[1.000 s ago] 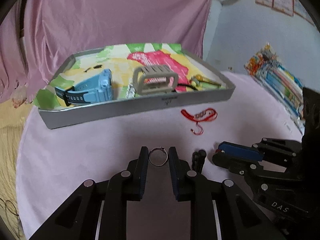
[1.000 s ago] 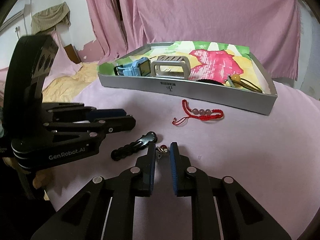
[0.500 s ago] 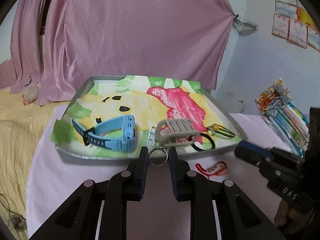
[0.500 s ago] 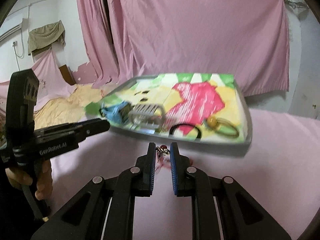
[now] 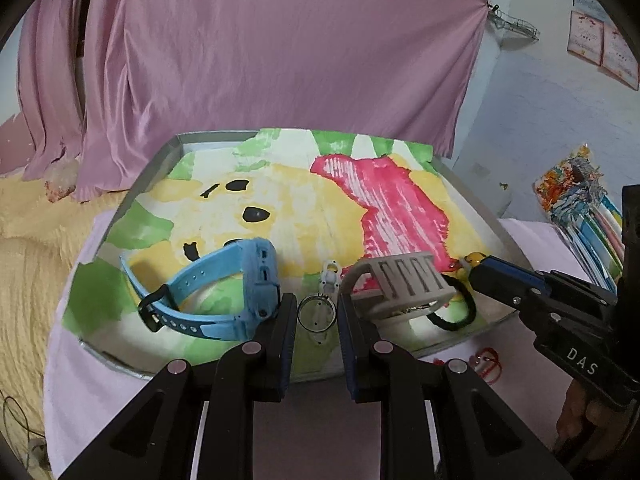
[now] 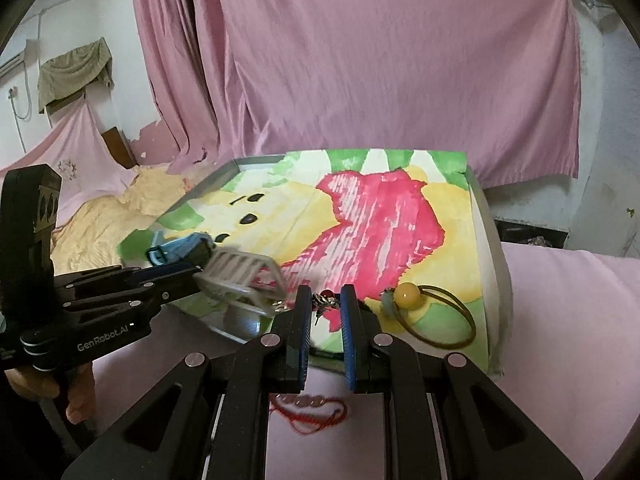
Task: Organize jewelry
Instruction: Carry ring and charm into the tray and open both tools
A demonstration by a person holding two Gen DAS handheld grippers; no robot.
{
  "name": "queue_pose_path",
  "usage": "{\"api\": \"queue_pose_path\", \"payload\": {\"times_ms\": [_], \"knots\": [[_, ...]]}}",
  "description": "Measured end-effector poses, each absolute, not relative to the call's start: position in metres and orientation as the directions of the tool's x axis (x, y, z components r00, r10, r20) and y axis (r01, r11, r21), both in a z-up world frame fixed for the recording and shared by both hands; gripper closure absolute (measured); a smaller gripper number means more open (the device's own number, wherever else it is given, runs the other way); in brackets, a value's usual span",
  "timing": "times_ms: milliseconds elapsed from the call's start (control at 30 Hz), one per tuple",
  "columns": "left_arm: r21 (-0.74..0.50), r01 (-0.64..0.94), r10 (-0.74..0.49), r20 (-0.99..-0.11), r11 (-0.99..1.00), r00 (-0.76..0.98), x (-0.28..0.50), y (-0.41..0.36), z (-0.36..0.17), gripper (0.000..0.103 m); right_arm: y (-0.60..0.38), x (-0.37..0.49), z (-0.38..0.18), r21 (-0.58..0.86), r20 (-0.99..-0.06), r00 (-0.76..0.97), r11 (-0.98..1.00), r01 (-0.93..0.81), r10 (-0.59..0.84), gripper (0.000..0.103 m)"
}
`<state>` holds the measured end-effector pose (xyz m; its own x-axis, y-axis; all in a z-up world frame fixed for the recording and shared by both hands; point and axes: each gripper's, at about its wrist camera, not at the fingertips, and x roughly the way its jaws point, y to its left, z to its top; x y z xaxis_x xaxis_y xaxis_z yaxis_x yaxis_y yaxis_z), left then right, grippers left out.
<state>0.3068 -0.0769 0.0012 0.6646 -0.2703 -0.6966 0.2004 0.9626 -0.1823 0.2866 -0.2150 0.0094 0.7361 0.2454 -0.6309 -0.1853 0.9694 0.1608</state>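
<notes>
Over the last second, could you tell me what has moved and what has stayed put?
Both grippers carried their loads from the pink cloth up over the tray: the left gripper with the silver ring, the right gripper with a small red-beaded piece. Both grips are unchanged. The blue watch, grey band and red bracelet stayed put.

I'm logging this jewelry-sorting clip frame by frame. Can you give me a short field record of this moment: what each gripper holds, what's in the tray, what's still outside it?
left gripper: shut on a silver ring, held over the tray's near edge
right gripper: shut on a small earring with a red bead, over the tray
tray: grey, lined with a painted sheet
in tray: blue watch, beige watch, black hair tie, hair tie with yellow bead, small white charm
outside tray: red cord bracelet on the pink cloth
</notes>
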Motion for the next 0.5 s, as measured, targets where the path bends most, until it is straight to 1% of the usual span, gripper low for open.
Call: {"api": "queue_pose_path", "payload": {"times_ms": [367, 500], "knots": [[-0.125, 0.198, -0.227, -0.715, 0.972, 0.661, 0.312, -0.081, -0.005, 0.083, -0.209, 0.312, -0.013, 0.167, -0.698, 0.671, 0.968, -0.188, 0.251, 0.09], [-0.133, 0.199, -0.233, -0.715, 0.971, 0.659, 0.313, -0.079, -0.005, 0.083, -0.208, 0.313, -0.016, 0.166, -0.705, 0.664, 0.968, -0.187, 0.249, 0.09]]}}
